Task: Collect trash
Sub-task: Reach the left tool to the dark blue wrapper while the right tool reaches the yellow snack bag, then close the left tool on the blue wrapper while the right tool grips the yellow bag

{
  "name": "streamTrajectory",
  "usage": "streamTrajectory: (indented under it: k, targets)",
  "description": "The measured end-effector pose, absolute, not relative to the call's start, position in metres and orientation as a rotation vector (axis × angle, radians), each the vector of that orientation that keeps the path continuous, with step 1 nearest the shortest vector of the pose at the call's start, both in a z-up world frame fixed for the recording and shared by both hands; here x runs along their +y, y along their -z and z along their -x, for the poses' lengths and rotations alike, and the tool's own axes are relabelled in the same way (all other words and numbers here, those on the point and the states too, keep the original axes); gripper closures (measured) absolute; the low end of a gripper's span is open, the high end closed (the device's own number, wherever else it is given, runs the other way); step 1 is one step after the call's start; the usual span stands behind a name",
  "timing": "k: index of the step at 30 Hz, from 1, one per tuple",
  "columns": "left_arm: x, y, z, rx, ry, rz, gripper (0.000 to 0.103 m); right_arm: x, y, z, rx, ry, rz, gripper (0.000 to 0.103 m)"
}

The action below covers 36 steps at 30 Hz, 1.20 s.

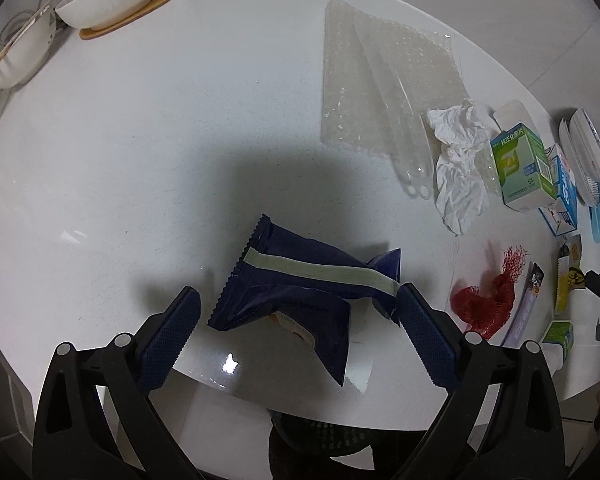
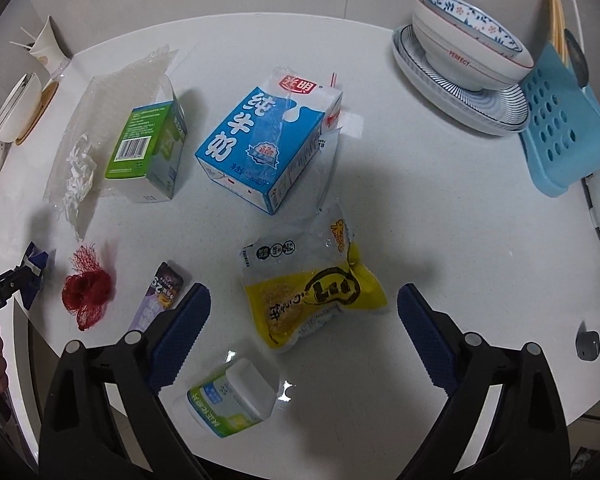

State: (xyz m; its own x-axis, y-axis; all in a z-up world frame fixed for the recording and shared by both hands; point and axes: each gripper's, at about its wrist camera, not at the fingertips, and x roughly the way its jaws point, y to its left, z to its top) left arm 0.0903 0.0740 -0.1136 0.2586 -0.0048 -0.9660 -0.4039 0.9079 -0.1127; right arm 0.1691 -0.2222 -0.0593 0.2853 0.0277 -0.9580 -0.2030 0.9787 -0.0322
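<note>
Over table (image 2: 440,220): L gripper (image 1: 298,312) straddles navy wrapper (image 1: 300,288); R gripper (image 2: 304,314), yellow packet (image 2: 316,292).

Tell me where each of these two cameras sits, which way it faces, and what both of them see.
Left wrist: on the left gripper, looking steeply down at the navy wrapper; both fingers show.
Right wrist: on the right gripper, looking steeply down at the yellow snack bag; both fingers show.
Shared: white table, red mesh net, green box.
</note>
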Motion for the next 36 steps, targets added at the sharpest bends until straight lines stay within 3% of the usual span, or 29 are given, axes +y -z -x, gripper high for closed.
streamTrajectory:
  k: [13, 22, 25, 31, 36]
  targets:
    - [0.069, 0.132, -0.113, 1.357, -0.278, 0.325, 0.015, -0.22, 0.099, -0.192, 1.376, -0.14, 0.163, 0.022]
    - [0.057, 0.131, -0.116, 1.363, -0.313, 0.265, 0.028, -0.216, 0.105, -0.196, 1.367, -0.138, 0.161, 0.03]
    - [0.053, 0.129, -0.115, 1.362, -0.312, 0.253, 0.037, -0.215, 0.106, -0.197, 1.362, -0.137, 0.168, 0.032]
    - [0.049, 0.124, -0.116, 1.354, -0.311, 0.259, 0.048, -0.217, 0.101, -0.196, 1.358, -0.153, 0.148, 0.046]
    - [0.056, 0.122, -0.114, 1.345, -0.314, 0.273, 0.069, -0.214, 0.097, -0.195, 1.368, -0.168, 0.134, 0.068]
